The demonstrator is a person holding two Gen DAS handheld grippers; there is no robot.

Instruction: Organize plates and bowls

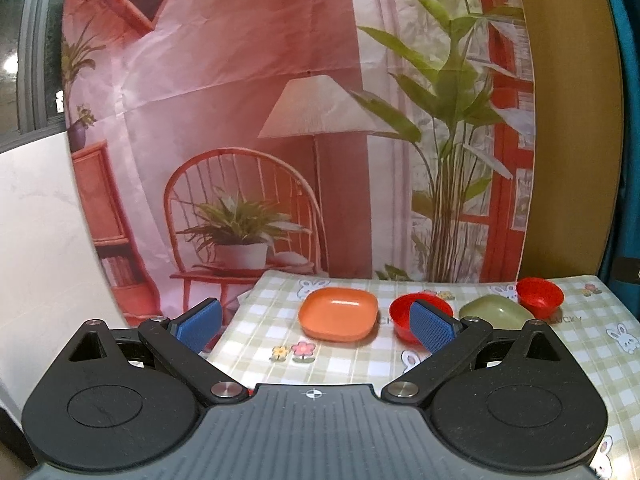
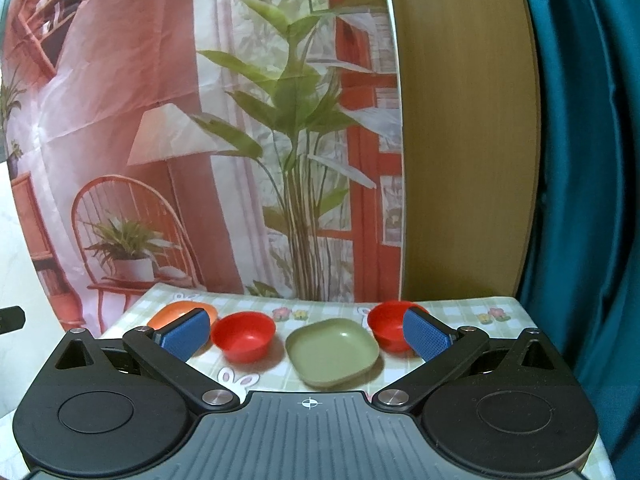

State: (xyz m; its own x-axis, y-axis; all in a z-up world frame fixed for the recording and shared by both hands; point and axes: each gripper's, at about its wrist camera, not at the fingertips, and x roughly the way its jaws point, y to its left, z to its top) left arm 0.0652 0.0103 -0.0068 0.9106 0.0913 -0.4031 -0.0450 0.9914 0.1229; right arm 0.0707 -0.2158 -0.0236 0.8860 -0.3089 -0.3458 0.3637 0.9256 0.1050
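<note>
1. Orange plastic, a squarish plate (image 1: 339, 313), lies just right of centre in the left wrist view, on a green-checked cloth with rabbits and flowers that covers the surface (image 1: 352, 364).
2. To its right in that view runs a row: a red bowl (image 1: 404, 314) partly hidden by a blue finger pad, then a green plate (image 1: 496, 311), then a second red bowl (image 1: 539, 297) at the far right, near the cloth's back edge.
3. The left tool (image 1: 316, 322) hangs above the near edge of the surface, its blue pads (image 1: 432, 326) spread wide apart, gripping nothing.
4. In the right wrist view the green plate sits at lower centre, a red bowl on each side, the orange plate at far left behind a pad.
5. The right tool (image 2: 306, 334) is likewise spread wide, empty, framing the green plate.
6. A printed backdrop (image 1: 248, 120) of a chair, lamp and plants fills the upper frame.
</note>
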